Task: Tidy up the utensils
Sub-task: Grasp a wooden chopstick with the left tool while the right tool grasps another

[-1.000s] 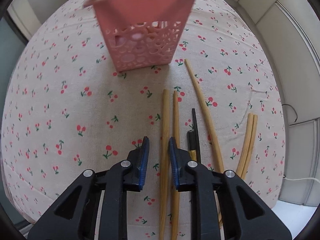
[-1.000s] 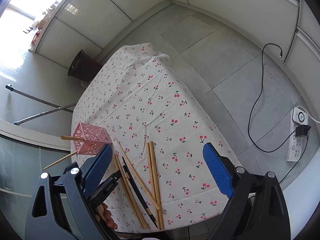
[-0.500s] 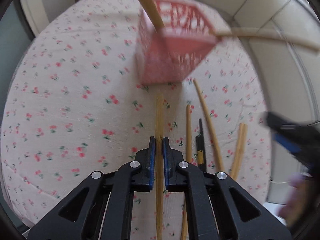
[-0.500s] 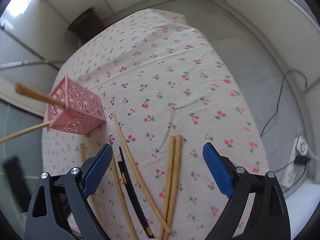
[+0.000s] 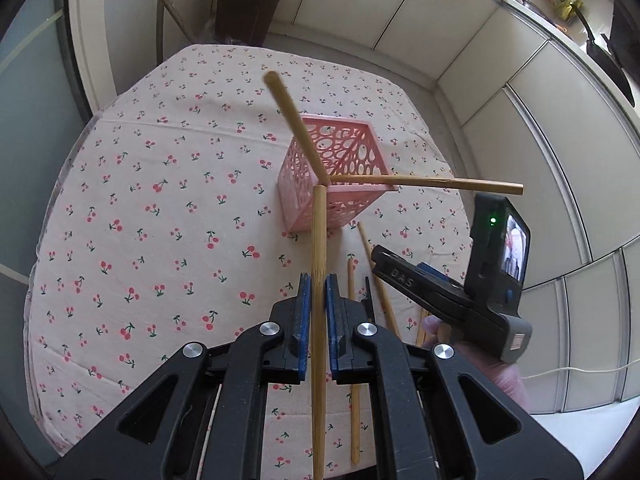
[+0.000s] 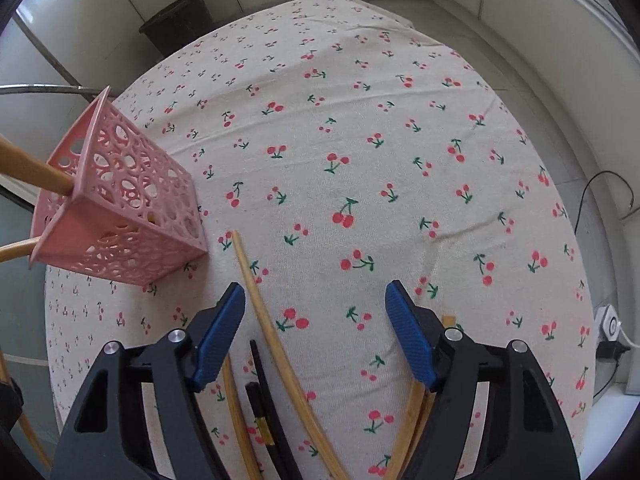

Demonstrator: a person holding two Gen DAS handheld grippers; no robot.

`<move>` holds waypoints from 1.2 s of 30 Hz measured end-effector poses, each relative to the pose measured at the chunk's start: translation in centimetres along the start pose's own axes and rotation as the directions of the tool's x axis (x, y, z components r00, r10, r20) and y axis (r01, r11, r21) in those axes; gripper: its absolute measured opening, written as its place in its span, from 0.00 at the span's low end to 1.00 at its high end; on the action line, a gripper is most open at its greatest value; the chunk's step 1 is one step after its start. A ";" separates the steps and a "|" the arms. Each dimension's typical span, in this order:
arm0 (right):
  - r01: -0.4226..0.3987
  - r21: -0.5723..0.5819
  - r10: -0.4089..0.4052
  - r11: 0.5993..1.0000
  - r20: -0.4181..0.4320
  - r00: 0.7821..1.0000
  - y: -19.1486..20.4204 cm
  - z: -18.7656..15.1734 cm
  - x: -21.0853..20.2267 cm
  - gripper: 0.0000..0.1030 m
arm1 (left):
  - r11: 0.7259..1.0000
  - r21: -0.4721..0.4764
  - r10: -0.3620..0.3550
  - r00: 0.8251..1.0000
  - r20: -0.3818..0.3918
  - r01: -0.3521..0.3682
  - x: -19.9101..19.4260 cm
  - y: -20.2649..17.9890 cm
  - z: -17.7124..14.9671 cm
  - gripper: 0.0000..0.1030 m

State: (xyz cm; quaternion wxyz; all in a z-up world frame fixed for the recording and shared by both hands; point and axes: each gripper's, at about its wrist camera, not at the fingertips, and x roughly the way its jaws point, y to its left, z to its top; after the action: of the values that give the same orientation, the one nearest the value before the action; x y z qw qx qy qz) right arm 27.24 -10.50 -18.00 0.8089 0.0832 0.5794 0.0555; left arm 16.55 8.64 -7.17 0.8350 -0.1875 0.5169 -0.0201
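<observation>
A pink perforated basket point(image 5: 334, 172) stands on the cherry-print tablecloth point(image 5: 160, 200) with two wooden sticks point(image 5: 294, 124) leaning out of it. My left gripper point(image 5: 317, 280) is shut on a wooden chopstick point(image 5: 319, 240), lifted above the cloth, its tip near the basket's front rim. My right gripper point(image 6: 316, 304) is open and low over the cloth, with a long wooden chopstick point(image 6: 264, 312) between its fingers. The basket point(image 6: 120, 216) is to its left. Black chopsticks point(image 6: 264, 392) and more wooden ones point(image 6: 412, 412) lie under it.
The right gripper body point(image 5: 452, 292) and the hand holding it show at the right of the left wrist view. A dark bin point(image 5: 248, 8) stands beyond the table. A power strip and cable point(image 6: 608, 324) lie on the floor to the right.
My left gripper closed on a wooden chopstick and lifted it up toward the basket. My right gripper came down close over the chopsticks on the cloth, staying open.
</observation>
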 end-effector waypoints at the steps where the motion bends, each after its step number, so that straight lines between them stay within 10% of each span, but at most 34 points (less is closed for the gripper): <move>1: 0.008 -0.003 -0.007 1.000 0.007 1.000 0.3 0.0 0.0 0.71 | 1.000 -0.004 -0.002 1.000 -0.005 0.002 0.1 0.1 0.0 0.07; 6: 0.131 -0.059 -0.127 0.990 0.058 0.990 1.8 -0.7 0.6 0.63 | 1.000 -0.007 0.004 1.000 -0.014 -0.004 0.3 0.4 -0.3 0.07; 11: 0.134 0.005 -0.134 0.991 0.082 0.988 -0.9 0.1 0.0 0.07 | 1.000 0.001 0.026 1.000 -0.013 -0.026 0.8 0.7 -0.4 0.07; 20: -0.129 0.247 0.119 0.960 0.052 0.991 -7.4 0.6 -1.5 0.06 | 0.981 -0.166 0.072 0.982 -0.172 -0.101 6.6 5.0 -0.5 0.12; 26: -0.203 0.276 0.171 0.939 0.137 0.976 -9.2 0.6 -5.3 0.06 | 0.963 -0.199 0.160 0.981 -0.108 -0.179 8.7 5.5 -0.1 0.35; 36: -0.264 0.247 0.212 0.932 0.217 0.953 -11.2 -0.8 -10.5 0.06 | 0.943 -0.075 0.324 0.946 -0.025 -0.325 11.8 3.3 -0.5 0.31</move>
State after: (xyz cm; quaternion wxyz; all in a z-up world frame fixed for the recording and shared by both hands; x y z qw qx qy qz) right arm 23.04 -23.34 -10.75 0.8275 0.2685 0.4888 0.0652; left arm 21.07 8.93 -18.56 0.8159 -0.1324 0.5460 0.1366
